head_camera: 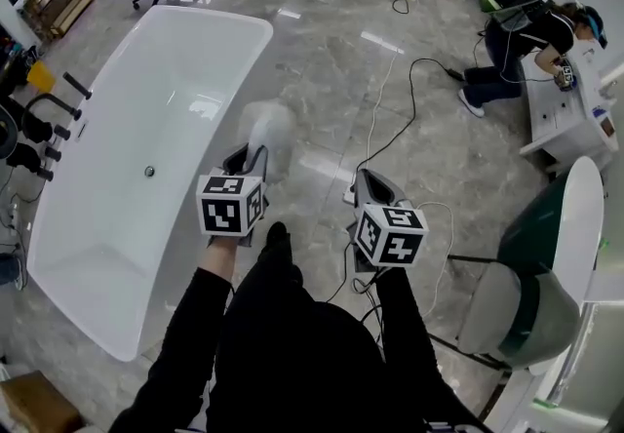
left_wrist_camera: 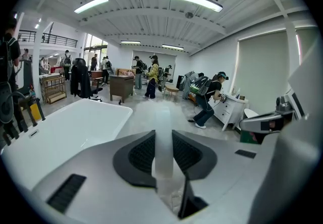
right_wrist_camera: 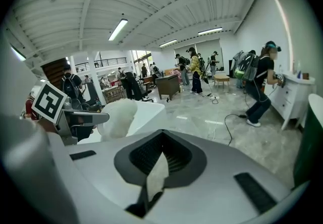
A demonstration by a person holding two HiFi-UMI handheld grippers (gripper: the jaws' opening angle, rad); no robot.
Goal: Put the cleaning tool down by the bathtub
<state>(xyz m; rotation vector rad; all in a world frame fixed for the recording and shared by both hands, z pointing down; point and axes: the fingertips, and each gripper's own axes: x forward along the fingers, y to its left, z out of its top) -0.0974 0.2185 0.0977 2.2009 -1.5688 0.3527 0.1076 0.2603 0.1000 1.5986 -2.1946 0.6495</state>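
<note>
Beside glossy white bathtub [head_camera: 117, 255], left tongs [head_camera: 254, 156] clamp fluffy white cleaning tool [head_camera: 270, 127], right tongs [head_camera: 376, 183] closed

Cleaning tool [head_camera: 265, 132]: white fluffy head, blurred, on a pale flat handle [left_wrist_camera: 163, 140] clamped between the jaws of the left gripper [head_camera: 252, 160]. Head is off the floor, just beside the tub's right rim. Bathtub [head_camera: 210, 14]: white, freestanding, oblong, empty, drain [head_camera: 149, 171] in its base
</note>
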